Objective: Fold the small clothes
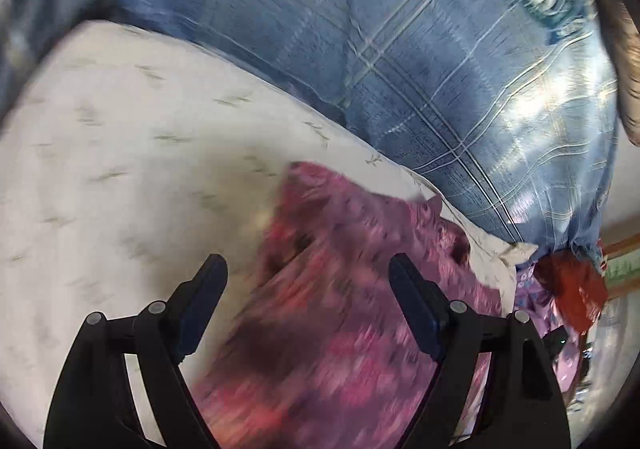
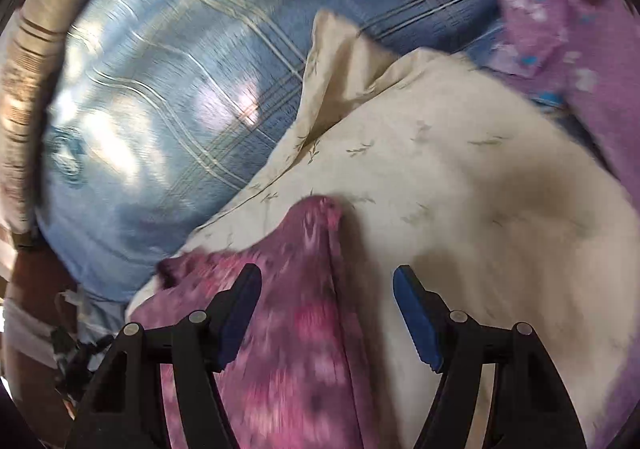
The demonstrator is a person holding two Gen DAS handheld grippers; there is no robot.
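Observation:
A small pink and magenta patterned garment (image 1: 344, 289) lies on a cream pillow (image 1: 132, 153) with a faint leaf print. My left gripper (image 1: 308, 269) is open above the garment, its jaws wide apart and holding nothing. In the right wrist view the same garment (image 2: 296, 309) lies bunched with a raised fold on the cream pillow (image 2: 480, 209). My right gripper (image 2: 327, 277) is open over the garment's right edge, and holds nothing. Both views are blurred by motion.
A blue checked bedcover (image 1: 420, 41) lies behind the pillow; it also shows in the right wrist view (image 2: 168, 89). A lilac flowered cloth (image 2: 560, 17) hangs at the upper right. A red item (image 1: 572, 289) and lilac cloth sit at the far right.

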